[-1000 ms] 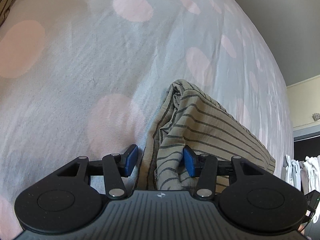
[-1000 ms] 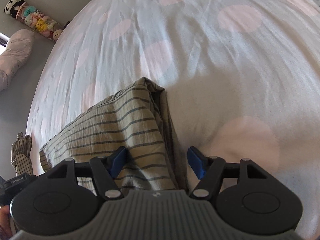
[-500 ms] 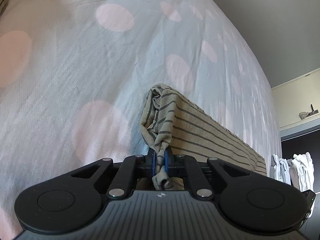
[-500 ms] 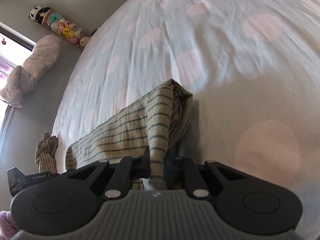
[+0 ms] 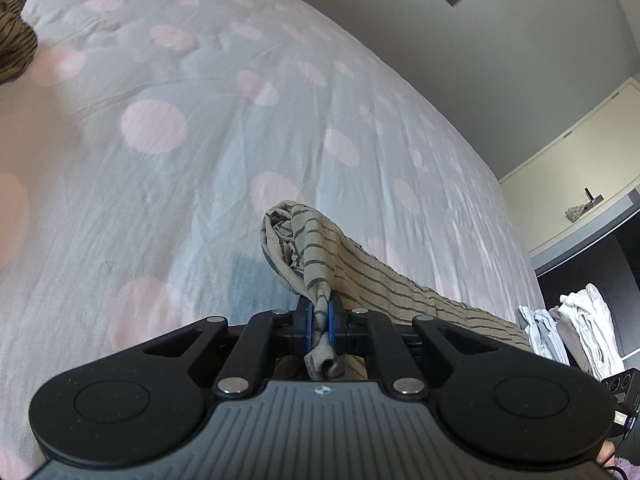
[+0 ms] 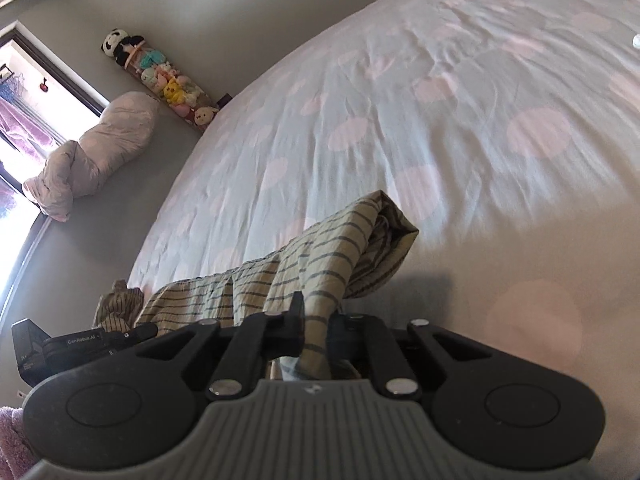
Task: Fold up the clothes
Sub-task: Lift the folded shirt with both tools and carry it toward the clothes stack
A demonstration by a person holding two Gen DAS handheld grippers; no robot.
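Striped garment [image 5: 360,264] pinched by both tongs; left tongs [image 6: 80,338] read "CenRobot.AI"

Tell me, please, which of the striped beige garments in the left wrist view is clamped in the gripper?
The striped garment at centre, pinched by the left gripper. The other striped piece lies loose at the bedspread's far left edge.

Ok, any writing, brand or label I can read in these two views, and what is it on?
"CenRobot.AI": white label on the black device at the left edge of the right wrist view.
Small round emblem on the left claw's grey housing: a symbol, no letters.
Small mark on the right claw's housing: too blurred to read.
Nothing else legible.
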